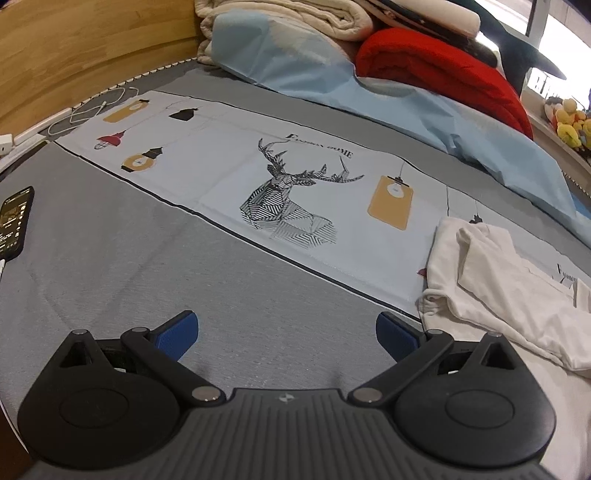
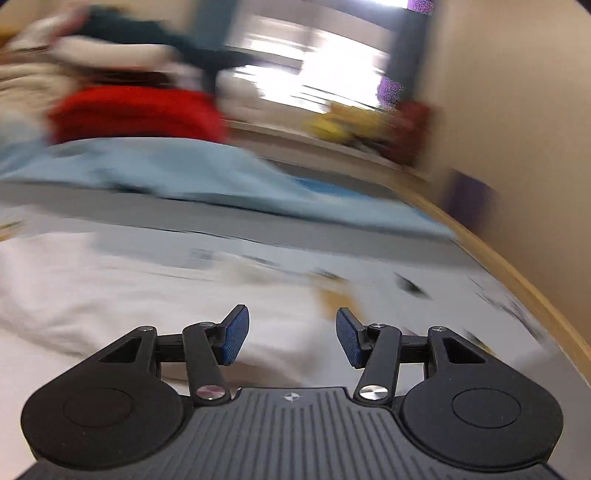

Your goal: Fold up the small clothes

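Observation:
A small white garment [image 1: 509, 295] lies crumpled on the bed at the right of the left wrist view. My left gripper [image 1: 286, 338] is wide open and empty, low over the grey sheet [image 1: 110, 277], to the left of the garment. In the blurred right wrist view the white garment [image 2: 92, 291] spreads across the left and under the fingers. My right gripper [image 2: 292, 338] is open and empty just above its right edge.
A pale panel with a deer print [image 1: 288, 199] crosses the bed. A light blue cover [image 1: 332, 74], a red blanket [image 1: 443, 70] and beige bedding [image 1: 280, 18] pile at the back. A phone [image 1: 14, 218] and white cable [image 1: 96, 109] lie left. A wooden bed edge [image 2: 517, 273] runs right.

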The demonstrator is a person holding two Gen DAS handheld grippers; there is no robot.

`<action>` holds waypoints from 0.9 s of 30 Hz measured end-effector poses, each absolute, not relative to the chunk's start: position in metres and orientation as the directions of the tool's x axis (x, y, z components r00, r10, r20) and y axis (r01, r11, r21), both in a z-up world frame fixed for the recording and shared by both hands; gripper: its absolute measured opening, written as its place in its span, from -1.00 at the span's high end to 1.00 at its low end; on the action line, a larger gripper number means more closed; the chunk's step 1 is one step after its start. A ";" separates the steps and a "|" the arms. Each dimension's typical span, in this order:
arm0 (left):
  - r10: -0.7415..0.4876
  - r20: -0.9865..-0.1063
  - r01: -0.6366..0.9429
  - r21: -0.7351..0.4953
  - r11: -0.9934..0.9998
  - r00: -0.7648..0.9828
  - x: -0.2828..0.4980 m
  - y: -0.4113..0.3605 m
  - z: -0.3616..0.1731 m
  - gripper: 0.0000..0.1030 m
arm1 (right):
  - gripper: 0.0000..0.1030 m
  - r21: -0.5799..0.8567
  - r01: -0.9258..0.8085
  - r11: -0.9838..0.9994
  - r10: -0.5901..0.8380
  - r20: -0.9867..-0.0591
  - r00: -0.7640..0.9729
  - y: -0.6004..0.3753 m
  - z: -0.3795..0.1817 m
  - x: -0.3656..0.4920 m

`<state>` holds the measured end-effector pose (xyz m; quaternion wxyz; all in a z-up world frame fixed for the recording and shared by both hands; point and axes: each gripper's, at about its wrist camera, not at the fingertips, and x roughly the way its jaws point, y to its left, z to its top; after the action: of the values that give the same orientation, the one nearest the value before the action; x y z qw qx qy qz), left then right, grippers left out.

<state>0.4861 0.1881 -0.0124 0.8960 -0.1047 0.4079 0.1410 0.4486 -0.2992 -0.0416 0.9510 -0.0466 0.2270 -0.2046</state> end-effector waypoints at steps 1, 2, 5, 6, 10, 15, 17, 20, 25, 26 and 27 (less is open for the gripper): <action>0.167 -0.762 -0.337 -0.071 0.939 0.625 0.487 0.186 -0.013 -0.99 | -0.03 -0.174 0.396 0.902 -0.431 -0.430 0.793 -0.313 -0.045 0.448; 0.165 -0.764 -0.335 -0.070 0.940 0.624 0.488 0.182 -0.014 -0.99 | -0.03 -0.170 0.412 0.895 -0.442 -0.446 0.778 -0.325 -0.048 0.449; 0.167 -0.765 -0.323 -0.057 0.945 0.622 0.492 0.172 -0.017 -0.99 | -0.04 -0.161 0.390 0.907 -0.417 -0.476 0.774 -0.334 -0.057 0.447; 0.168 -0.765 -0.319 -0.052 0.946 0.622 0.494 0.169 -0.017 -0.99 | -0.05 -0.169 0.349 0.922 -0.386 -0.487 0.784 -0.329 -0.062 0.445; 0.166 -0.768 -0.305 -0.041 0.951 0.619 0.500 0.153 -0.021 -0.99 | -0.23 -0.294 0.159 0.943 -0.300 -0.534 0.791 -0.292 -0.085 0.462; 0.156 -0.774 -0.268 -0.018 0.963 0.614 0.504 0.137 -0.026 -0.99 | -0.19 -0.381 0.199 0.903 -0.374 -0.469 0.800 -0.264 -0.105 0.491; 0.157 -0.773 -0.256 -0.007 0.967 0.615 0.505 0.134 -0.028 -0.99 | -0.11 -0.367 0.286 0.885 -0.438 -0.446 0.781 -0.278 -0.103 0.501; 0.155 -0.773 -0.254 -0.008 0.967 0.616 0.505 0.137 -0.028 -0.99 | -0.03 -0.309 0.345 0.886 -0.461 -0.508 0.728 -0.311 -0.097 0.498; 0.155 -0.779 -0.274 -0.023 0.961 0.607 0.504 0.146 -0.027 -0.99 | -0.09 -0.255 0.315 0.914 -0.406 -0.569 0.715 -0.342 -0.117 0.478; 0.154 -0.779 -0.275 -0.025 0.961 0.608 0.504 0.146 -0.027 -0.99 | -0.13 -0.263 0.304 0.916 -0.401 -0.569 0.718 -0.342 -0.116 0.475; 0.157 -0.778 -0.274 -0.021 0.962 0.609 0.503 0.147 -0.027 -0.99 | -0.14 -0.273 0.292 0.917 -0.399 -0.578 0.712 -0.342 -0.114 0.475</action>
<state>0.5033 0.1465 -0.0270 0.8942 -0.0688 0.4257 0.1203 0.4748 -0.3416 -0.1138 0.9217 -0.0809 0.3299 -0.1875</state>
